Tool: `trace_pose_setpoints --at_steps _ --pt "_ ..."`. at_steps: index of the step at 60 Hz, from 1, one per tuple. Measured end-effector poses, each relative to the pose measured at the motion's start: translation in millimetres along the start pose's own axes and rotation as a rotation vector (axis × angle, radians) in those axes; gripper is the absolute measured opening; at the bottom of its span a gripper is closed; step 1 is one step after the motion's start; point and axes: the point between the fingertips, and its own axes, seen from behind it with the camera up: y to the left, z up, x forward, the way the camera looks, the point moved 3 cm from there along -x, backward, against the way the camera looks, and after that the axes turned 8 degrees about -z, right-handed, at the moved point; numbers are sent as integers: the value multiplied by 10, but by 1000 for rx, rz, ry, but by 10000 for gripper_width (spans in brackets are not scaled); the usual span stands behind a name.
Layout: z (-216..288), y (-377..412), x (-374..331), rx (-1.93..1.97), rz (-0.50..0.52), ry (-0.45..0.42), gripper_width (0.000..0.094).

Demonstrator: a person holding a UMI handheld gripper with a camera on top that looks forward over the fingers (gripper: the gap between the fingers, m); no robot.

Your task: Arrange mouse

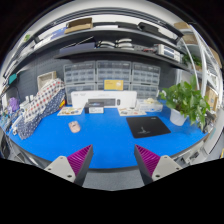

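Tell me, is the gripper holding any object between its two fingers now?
No, the gripper is open and nothing stands between its fingers; the black mouse pad lies beyond them on the blue table.

blue table (100, 140) | potted plant (186, 100) | shelves (110, 40) | drawer cabinets (112, 75)

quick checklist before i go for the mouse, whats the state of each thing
1. Hand-held gripper open, nothing between its fingers: ok.
2. Mouse in sight, on the blue table beyond the fingers and apart from them: ok.
3. Black mouse pad lies flat with nothing on it: ok.
4. Path from fingers to mouse free of other things: ok.
5. Which way the mouse points: cannot tell, too small.
6. Potted plant stands close beside the mouse pad's far side; keep off it: ok for now.
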Motion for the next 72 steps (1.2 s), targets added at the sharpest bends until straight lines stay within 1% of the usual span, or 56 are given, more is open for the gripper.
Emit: trace_pose_setpoints --at_steps 6,8,12,21,35,50,56,66,72 --pt "-245 231 12 -21 43 61 832" --pt "-415 484 85 -24 54 80 833" --pt "-584 782 200 -34 88 111 836" --pt "-715 1359 552 -45 143 158 839" --pt "-480 1966 1355 -60 161 191 839" --pt "-184 2347 2198 -58 119 236 836" --pt "-101 2417 2460 -76 95 253 848" --pt "72 2440 2787 -47 64 254 826" --pt "131 2418 2893 -30 44 254 788"
